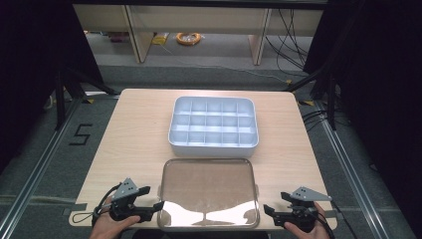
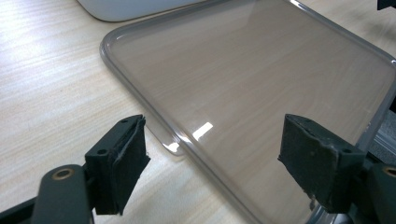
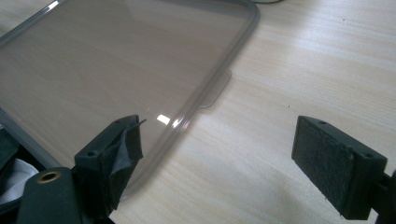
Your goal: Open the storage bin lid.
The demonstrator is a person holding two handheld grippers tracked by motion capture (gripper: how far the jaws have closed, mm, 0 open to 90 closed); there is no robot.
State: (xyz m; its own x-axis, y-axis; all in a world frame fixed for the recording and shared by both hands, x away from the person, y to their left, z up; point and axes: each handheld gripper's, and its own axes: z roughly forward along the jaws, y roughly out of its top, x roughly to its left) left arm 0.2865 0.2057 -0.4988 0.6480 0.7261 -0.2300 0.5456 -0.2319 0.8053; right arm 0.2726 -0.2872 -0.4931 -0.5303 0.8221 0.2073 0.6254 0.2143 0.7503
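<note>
- Nearest the camera in the high view, the left gripper (image 1: 158, 206) and the right gripper (image 1: 269, 211) flank the near end of the clear, flat, rounded-rectangle plastic lid (image 1: 209, 191), one at each near corner.
- Left gripper: jaws spread wide, nothing pressed between the pads; in the left gripper view the lid's rim (image 2: 140, 100) and a small tab run between them.
- Right gripper: jaws also wide apart and empty; in the right gripper view the lid's edge passes by the left jaw.
- The lid lies flat on the light wooden table (image 1: 134, 134), at its near edge, just in front of the white plastic tray with a grid of small compartments (image 1: 214, 125).
- Beyond the table: grey floor, black stand legs, pale wooden furniture, an orange coil (image 1: 188, 38) and loose cables.
- Glare on the lid's near edge blurs its rim, and the person's hands are cut off by the frame's bottom.
</note>
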